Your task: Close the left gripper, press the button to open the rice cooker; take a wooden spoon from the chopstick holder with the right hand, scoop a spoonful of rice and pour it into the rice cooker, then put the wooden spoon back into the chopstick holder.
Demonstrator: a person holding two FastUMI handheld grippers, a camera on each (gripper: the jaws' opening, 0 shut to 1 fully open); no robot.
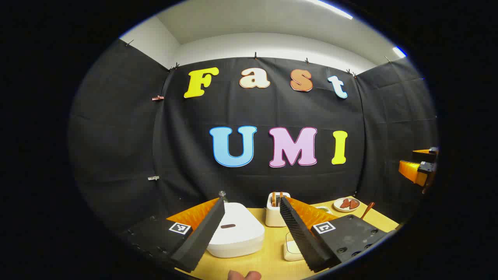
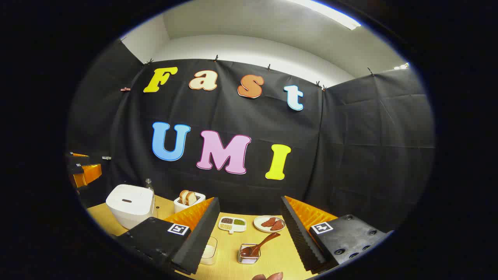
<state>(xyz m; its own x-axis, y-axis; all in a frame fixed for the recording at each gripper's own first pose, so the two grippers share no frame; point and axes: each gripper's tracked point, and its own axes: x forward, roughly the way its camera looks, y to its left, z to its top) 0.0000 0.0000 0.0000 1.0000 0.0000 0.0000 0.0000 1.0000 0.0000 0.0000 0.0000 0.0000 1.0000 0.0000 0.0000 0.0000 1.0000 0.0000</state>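
The white rice cooker (image 1: 235,231) stands shut on the yellow table, low between my left gripper's (image 1: 252,202) open fingers, its dark button slot (image 1: 227,226) on top. In the right gripper view the rice cooker (image 2: 130,204) sits far left. A wooden spoon (image 2: 261,242) leans in the small square chopstick holder (image 2: 249,253), straight ahead of my right gripper (image 2: 249,200), which is open and holds nothing. A white dish of rice (image 2: 209,249) lies just left of the holder, partly behind a finger. The spoon's handle (image 1: 367,210) pokes up at the right in the left gripper view.
A toaster (image 1: 277,210) with bread stands behind the cooker, a small bottle (image 1: 222,194) beside it. A plate of red slices (image 2: 269,223) and a divided grain dish (image 2: 232,224) lie behind the holder. The other gripper (image 1: 416,167) hovers at the right edge.
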